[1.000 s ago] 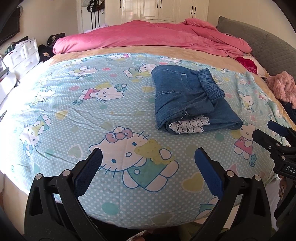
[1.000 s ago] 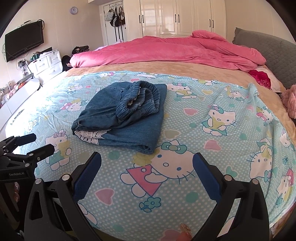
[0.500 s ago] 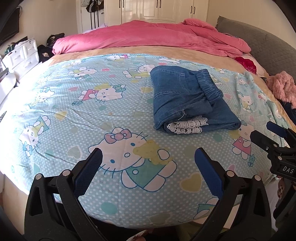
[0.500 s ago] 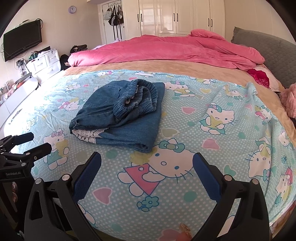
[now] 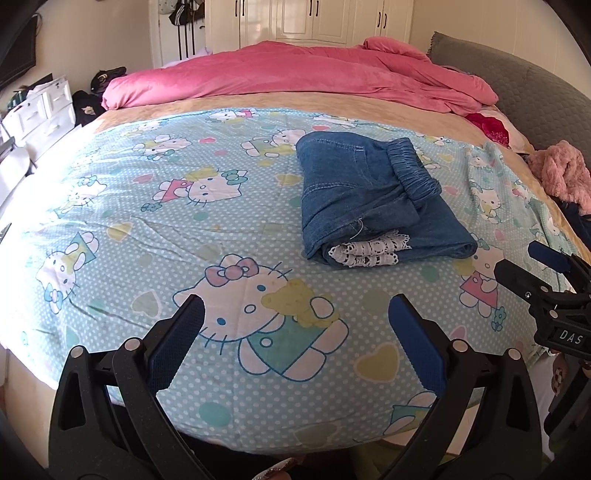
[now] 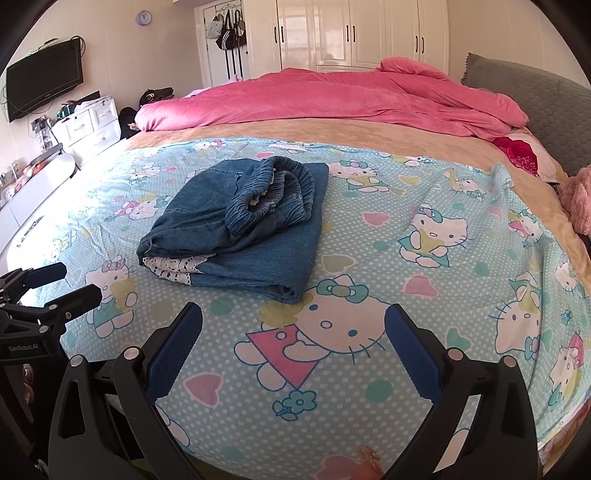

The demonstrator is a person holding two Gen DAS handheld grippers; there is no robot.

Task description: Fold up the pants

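The denim pants (image 5: 373,199) lie folded into a compact bundle on the cartoon-cat bedsheet (image 5: 147,206), in the middle of the bed and nearer its front edge than the far side. The elastic waistband (image 6: 273,195) sits bunched on top of the bundle, and a strip of white lace trim (image 5: 369,251) pokes out of the fold at the end facing the cameras. The pants rest free of both tools.

The left gripper (image 5: 295,332) hovers over the front edge of the bed with its blue-padded fingers (image 5: 177,347) spread wide and nothing between them; the bundle lies beyond it and off to the right. The right gripper (image 6: 293,332) is likewise wide open and empty above the front edge, with the pants ahead and to its left, the nearest folded corner just beyond its left fingertip. Each gripper shows at the edge of the other's view, so the two flank the bundle from the front, well short of touching it.

Bare sheet lies between fingers and pants. Behind the bundle a pink duvet (image 6: 332,99) is heaped along the far side of the bed, a grey headboard (image 6: 524,92) rises at the right, and a fluffy pink garment (image 5: 561,173) sits at the right edge. White wardrobes (image 6: 351,33), a drawer unit (image 6: 88,122) and a wall television (image 6: 44,85) stand beyond the bed.
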